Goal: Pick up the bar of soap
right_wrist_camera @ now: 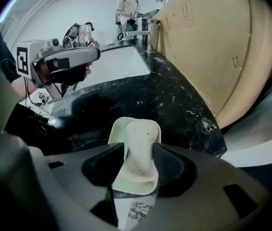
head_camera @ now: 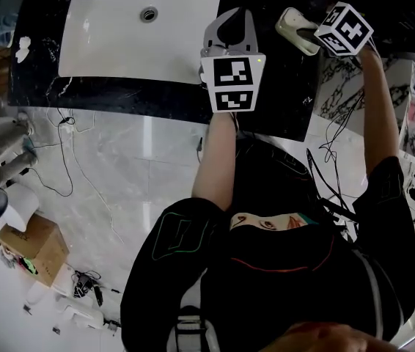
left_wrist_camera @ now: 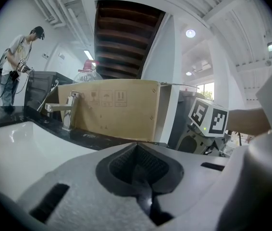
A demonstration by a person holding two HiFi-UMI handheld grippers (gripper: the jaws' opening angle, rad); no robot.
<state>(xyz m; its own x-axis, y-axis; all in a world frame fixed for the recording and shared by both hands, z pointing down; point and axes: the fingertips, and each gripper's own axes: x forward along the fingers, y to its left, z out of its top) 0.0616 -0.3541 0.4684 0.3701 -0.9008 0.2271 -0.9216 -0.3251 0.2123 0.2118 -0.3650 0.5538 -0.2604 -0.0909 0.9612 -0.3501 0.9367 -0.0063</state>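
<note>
A pale bar of soap [right_wrist_camera: 140, 150] lies in a light green soap dish [right_wrist_camera: 118, 129] on the black marble counter [right_wrist_camera: 165, 100]. My right gripper [right_wrist_camera: 138, 166] is open, with one dark pad on each side of the soap, close to it but not pressing. In the head view the dish [head_camera: 294, 28] sits at the counter's right end, under the right gripper [head_camera: 306, 34]. My left gripper [head_camera: 229, 22] hovers over the counter beside the sink. Its jaws [left_wrist_camera: 143, 179] are shut with nothing between them.
A white sink [head_camera: 141, 28] is set into the counter to the left, with a chrome tap [left_wrist_camera: 64, 110] behind it. A large cardboard box [left_wrist_camera: 112, 107] stands against the counter's back edge. People [left_wrist_camera: 16, 66] stand in the background. Cables and boxes lie on the floor [head_camera: 68, 174].
</note>
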